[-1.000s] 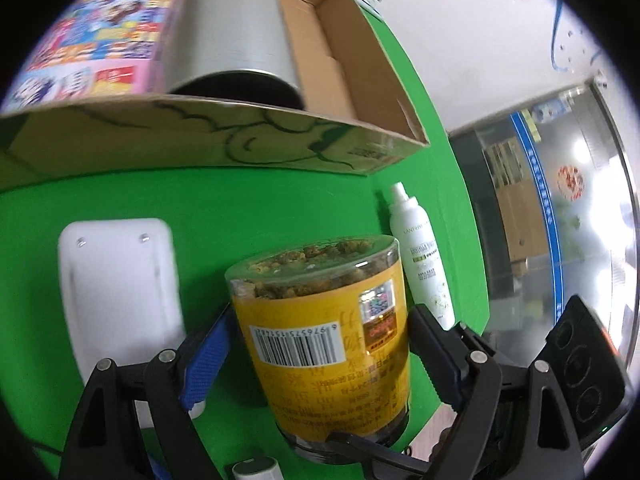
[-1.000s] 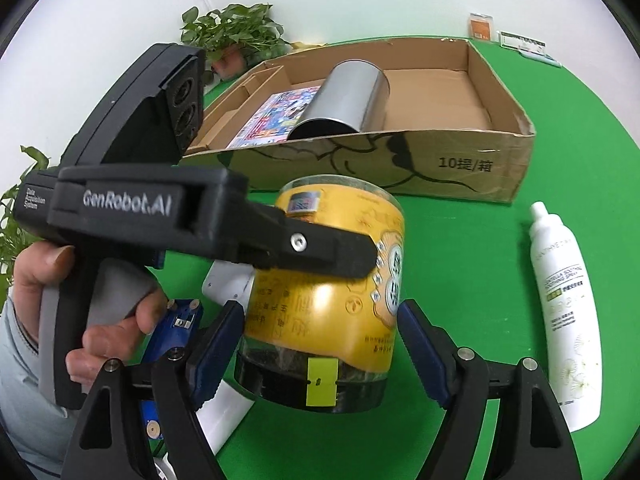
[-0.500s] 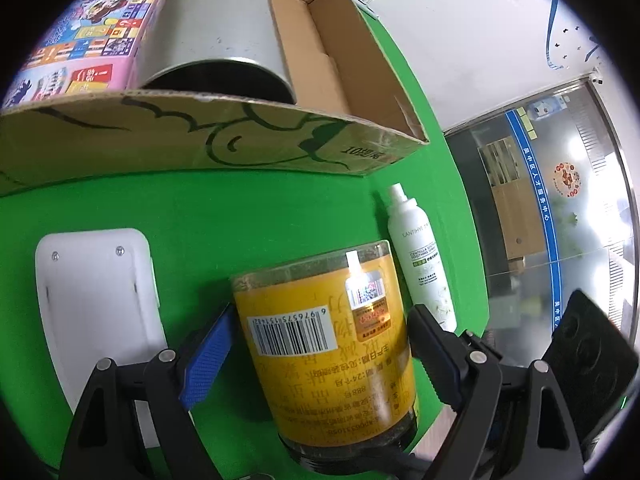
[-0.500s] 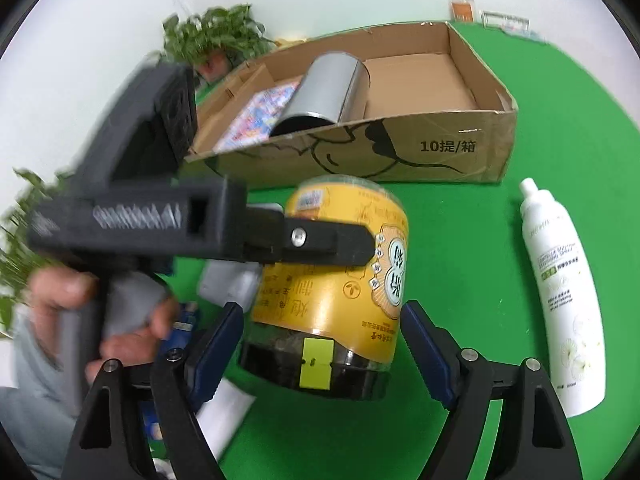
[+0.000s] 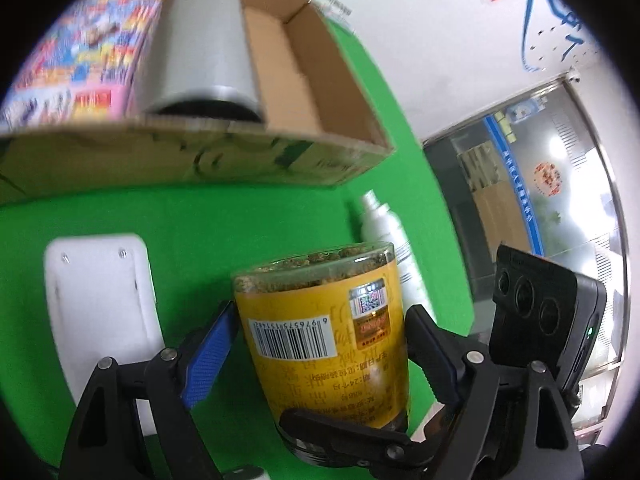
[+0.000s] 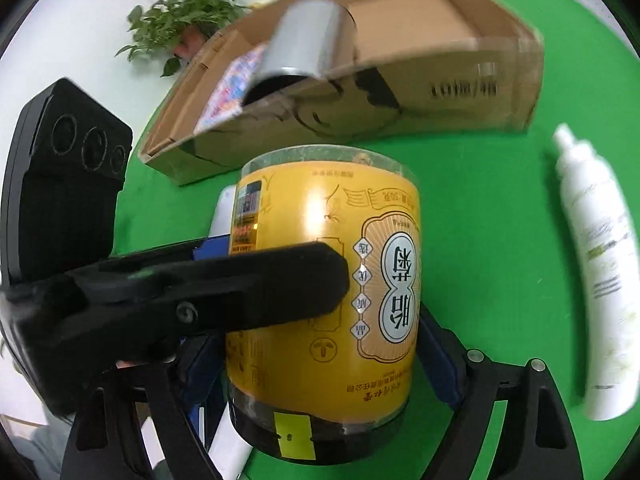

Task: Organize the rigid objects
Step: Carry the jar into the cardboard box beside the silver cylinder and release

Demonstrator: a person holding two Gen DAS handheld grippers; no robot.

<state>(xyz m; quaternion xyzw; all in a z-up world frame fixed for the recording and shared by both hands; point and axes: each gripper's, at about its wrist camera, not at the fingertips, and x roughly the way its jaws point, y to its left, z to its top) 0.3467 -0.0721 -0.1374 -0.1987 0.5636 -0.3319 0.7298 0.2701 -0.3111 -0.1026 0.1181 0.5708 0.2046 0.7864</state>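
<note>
Both claws sit around the yellow jar (image 5: pixel 326 340): left claw (image 5: pixel 320 344) clamped on it, right claw (image 6: pixel 320 356) just been opening, pads looking slack. Jar's upside down over the worktop (image 5: pixel 248 208), near the box (image 5: pixel 200 156). One grip could let it tilt and drop.

One jar (image 5: pixel 324 344), one bottle (image 6: pixel 596 280), one box (image 6: pixel 400 80), one can (image 5: pixel 204 48).
</note>
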